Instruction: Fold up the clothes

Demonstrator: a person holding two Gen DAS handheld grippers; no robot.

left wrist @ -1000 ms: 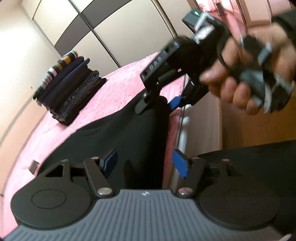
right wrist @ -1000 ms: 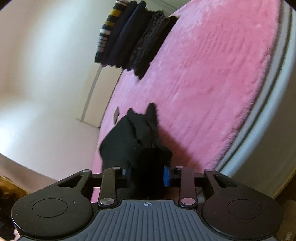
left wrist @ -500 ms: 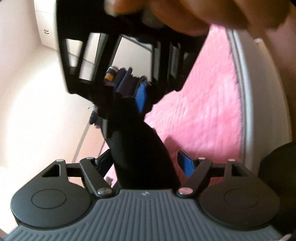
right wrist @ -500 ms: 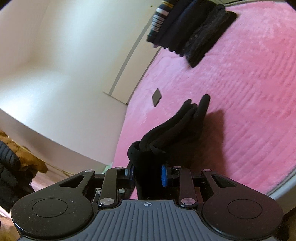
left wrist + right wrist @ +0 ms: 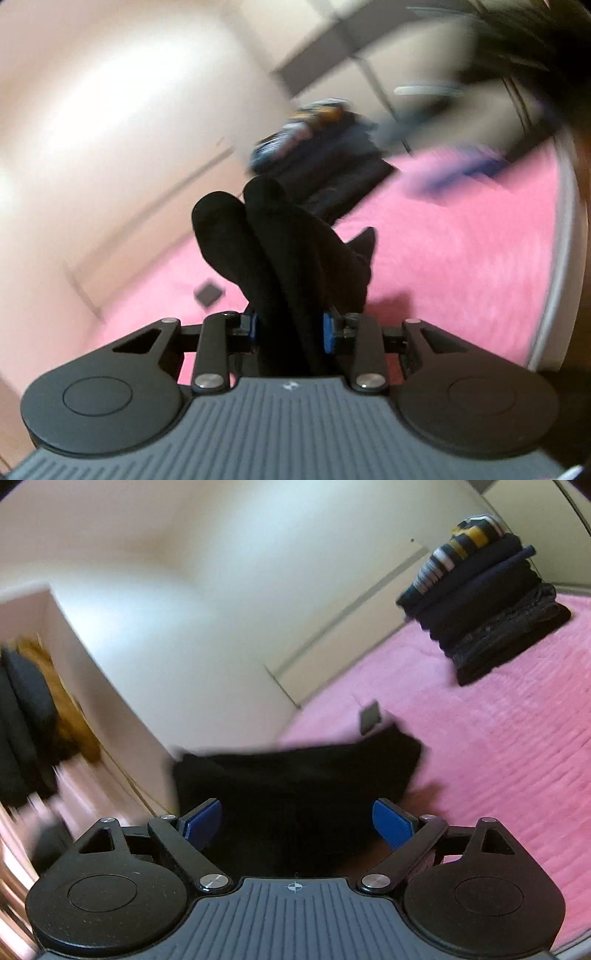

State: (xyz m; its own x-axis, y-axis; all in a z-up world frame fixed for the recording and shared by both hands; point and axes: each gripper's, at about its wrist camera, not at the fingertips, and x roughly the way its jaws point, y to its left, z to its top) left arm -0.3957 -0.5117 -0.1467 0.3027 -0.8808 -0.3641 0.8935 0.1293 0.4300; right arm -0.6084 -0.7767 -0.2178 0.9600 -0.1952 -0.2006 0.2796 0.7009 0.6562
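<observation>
Pink plush bedding (image 5: 517, 775) covers a bed beside pale wardrobe doors, with a stack of folded dark clothes (image 5: 487, 609) at its far side. The left gripper (image 5: 290, 330) has just closed its jaws on a bunched black garment (image 5: 288, 258), lifted above the bed. The right gripper (image 5: 295, 821) has just spread its jaws wide; the same garment hangs between them, seemingly untouched, though blur makes this uncertain. A small dark tag (image 5: 369, 716) lies on the bedding. To fold well, the person should likely let the cloth hang free, have the right jaws find an opposite edge, then spread it flat on the bedding.
</observation>
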